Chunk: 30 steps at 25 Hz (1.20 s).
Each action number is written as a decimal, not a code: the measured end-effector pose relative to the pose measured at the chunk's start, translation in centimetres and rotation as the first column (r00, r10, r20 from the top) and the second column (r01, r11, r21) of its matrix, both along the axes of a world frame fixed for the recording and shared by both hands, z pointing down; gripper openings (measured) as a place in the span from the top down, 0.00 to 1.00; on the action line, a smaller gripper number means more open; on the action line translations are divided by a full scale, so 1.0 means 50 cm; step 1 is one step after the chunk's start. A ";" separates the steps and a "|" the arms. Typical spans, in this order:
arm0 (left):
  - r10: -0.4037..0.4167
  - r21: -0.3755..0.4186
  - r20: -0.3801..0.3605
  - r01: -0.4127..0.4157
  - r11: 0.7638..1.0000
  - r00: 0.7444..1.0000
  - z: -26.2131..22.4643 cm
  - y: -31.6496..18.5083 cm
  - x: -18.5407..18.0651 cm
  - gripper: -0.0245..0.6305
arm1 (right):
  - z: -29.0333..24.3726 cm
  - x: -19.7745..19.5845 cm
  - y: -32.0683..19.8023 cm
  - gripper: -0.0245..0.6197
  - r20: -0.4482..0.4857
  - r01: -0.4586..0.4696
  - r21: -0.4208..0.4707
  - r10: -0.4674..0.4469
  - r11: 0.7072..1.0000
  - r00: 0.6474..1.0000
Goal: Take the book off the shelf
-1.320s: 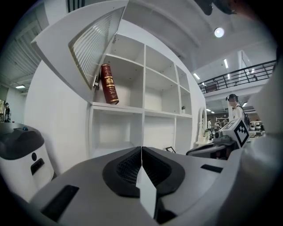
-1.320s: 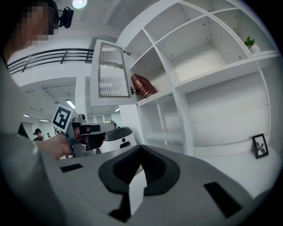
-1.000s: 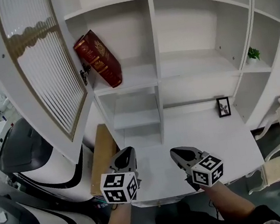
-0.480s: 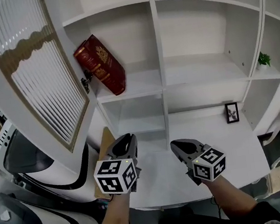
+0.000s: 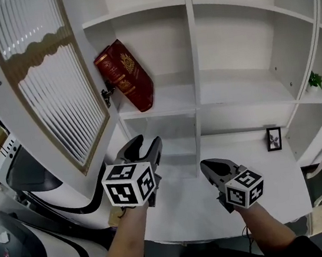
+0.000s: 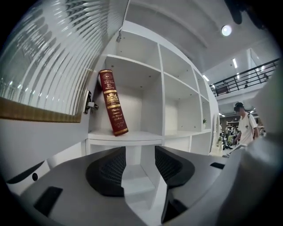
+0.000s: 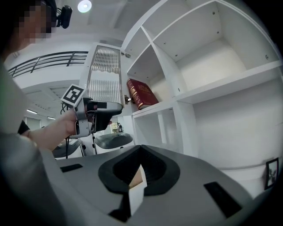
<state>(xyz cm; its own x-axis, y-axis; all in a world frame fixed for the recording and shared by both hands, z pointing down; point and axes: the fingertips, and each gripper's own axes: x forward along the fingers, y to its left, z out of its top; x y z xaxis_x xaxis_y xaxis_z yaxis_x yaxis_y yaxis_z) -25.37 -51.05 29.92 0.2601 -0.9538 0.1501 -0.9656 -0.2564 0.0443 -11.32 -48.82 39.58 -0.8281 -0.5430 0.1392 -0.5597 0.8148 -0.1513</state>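
A dark red book with gold print [image 5: 125,75] leans tilted against the left wall of an open shelf compartment [image 5: 163,99]; it also shows as the book [image 6: 112,108] and the book [image 7: 141,93]. My left gripper [image 5: 145,144] is raised below and in front of that compartment, well short of the book. Its jaws are opening, with nothing between them, and the left gripper [image 6: 140,165] looks up at the book. My right gripper [image 5: 209,168] hovers lower over the white desk, shut and holding nothing; the right gripper [image 7: 140,165] sees the left gripper [image 7: 95,115] beside it.
A cabinet door with ribbed glass [image 5: 48,87] stands open just left of the book. On the desk [image 5: 191,215] at the right is a small framed picture [image 5: 273,138], with a small green plant [image 5: 315,80] on a shelf above. A person [image 6: 244,128] stands far off.
My left gripper has risen toward the shelf and its jaws have gone from shut to apart. The right gripper has stayed low and shut.
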 end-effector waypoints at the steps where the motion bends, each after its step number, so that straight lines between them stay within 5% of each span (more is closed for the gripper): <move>1: -0.009 0.001 0.006 0.009 1.000 1.000 -0.003 -0.008 -0.001 0.65 | -0.010 -0.003 -0.006 0.94 0.002 -0.001 0.006 0.001 1.000 1.000; 16: -0.105 -0.011 0.009 0.106 0.994 0.994 -0.044 -0.086 -0.029 0.58 | -0.159 -0.054 -0.050 0.94 -0.030 -0.019 0.121 0.022 0.993 0.999; 22: -0.176 -0.014 -0.071 0.175 0.984 0.982 -0.067 -0.141 -0.062 0.55 | -0.165 -0.075 -0.045 0.94 -0.051 0.022 0.129 -0.015 0.991 0.999; 30: -0.225 -0.037 -0.049 0.223 0.974 0.973 -0.063 -0.205 -0.090 0.54 | -0.139 -0.074 -0.051 0.94 -0.060 0.037 0.099 -0.031 0.994 0.998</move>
